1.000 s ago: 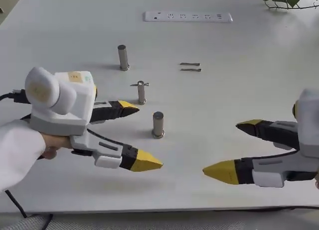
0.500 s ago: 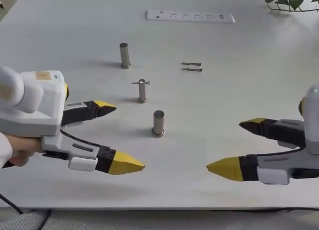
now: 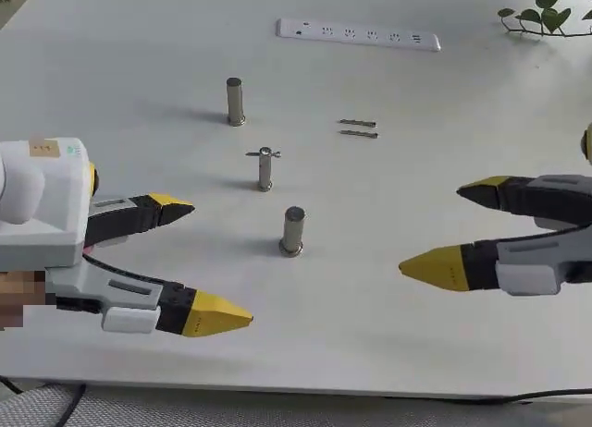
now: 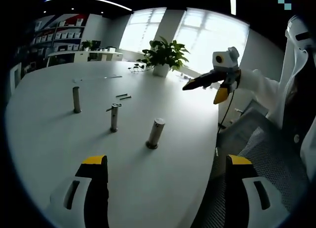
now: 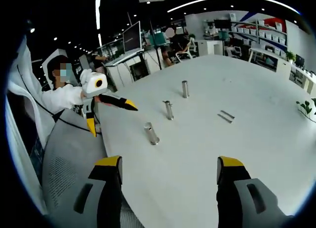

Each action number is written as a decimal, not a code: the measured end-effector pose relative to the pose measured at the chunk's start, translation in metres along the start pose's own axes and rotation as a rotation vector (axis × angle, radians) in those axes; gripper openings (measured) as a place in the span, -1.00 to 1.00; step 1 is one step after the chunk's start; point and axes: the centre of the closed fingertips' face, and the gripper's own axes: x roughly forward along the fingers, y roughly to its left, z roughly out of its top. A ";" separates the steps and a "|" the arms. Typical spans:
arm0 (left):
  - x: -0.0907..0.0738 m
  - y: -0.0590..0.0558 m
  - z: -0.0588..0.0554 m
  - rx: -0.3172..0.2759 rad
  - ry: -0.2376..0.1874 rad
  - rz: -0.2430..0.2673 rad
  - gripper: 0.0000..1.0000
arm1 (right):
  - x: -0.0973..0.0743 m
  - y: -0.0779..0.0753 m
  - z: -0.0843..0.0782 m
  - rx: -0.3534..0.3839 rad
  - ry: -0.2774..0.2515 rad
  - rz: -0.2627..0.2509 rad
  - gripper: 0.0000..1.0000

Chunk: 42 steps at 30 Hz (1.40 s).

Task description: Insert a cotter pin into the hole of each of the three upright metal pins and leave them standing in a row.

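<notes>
Three metal pins stand upright in a diagonal row on the white table [image 3: 388,298]: a far pin [image 3: 235,102], a middle pin [image 3: 265,168] with a cotter pin through its top, and a near pin [image 3: 292,231]. Two loose cotter pins [image 3: 357,128] lie to the right of the row. My left gripper [image 3: 192,261] hangs open at the near left, well short of the near pin. At the right my right gripper [image 3: 446,228] is open too, with nothing in it. The same pins appear in the left gripper view [image 4: 114,117] and the right gripper view [image 5: 169,110].
A white power strip [image 3: 359,34] lies at the far edge of the table. A green plant [image 3: 546,11] sits at the far right corner. The table's front edge runs close below both grippers.
My left gripper has drawn back toward the near left, away from the pins. The right gripper has shifted a little right and up. The pins have not moved.
</notes>
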 end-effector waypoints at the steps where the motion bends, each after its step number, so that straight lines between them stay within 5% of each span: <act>1: -0.001 -0.001 0.000 0.002 0.004 -0.001 0.98 | 0.000 -0.003 0.002 -0.006 0.004 -0.004 0.50; 11: -0.010 -0.009 0.006 0.023 -0.006 -0.003 0.98 | 0.012 -0.031 0.034 -0.117 0.043 -0.028 0.31; 16: -0.012 -0.009 0.001 0.017 0.011 0.004 0.98 | 0.028 -0.062 0.047 -0.159 0.071 -0.033 0.26; 27: -0.023 -0.003 -0.005 -0.026 -0.011 0.048 0.86 | 0.061 -0.087 0.051 -0.209 0.149 -0.029 -0.11; 29: -0.026 -0.004 -0.005 -0.034 -0.016 0.055 0.86 | 0.073 -0.106 0.055 -0.233 0.156 -0.034 -0.17; 35: -0.030 -0.004 -0.007 -0.046 -0.025 0.073 0.84 | 0.094 -0.117 0.060 -0.280 0.168 -0.037 -0.61; 42: -0.035 0.000 -0.010 -0.064 -0.026 0.102 0.81 | 0.116 -0.127 0.047 -0.321 0.264 -0.021 -0.61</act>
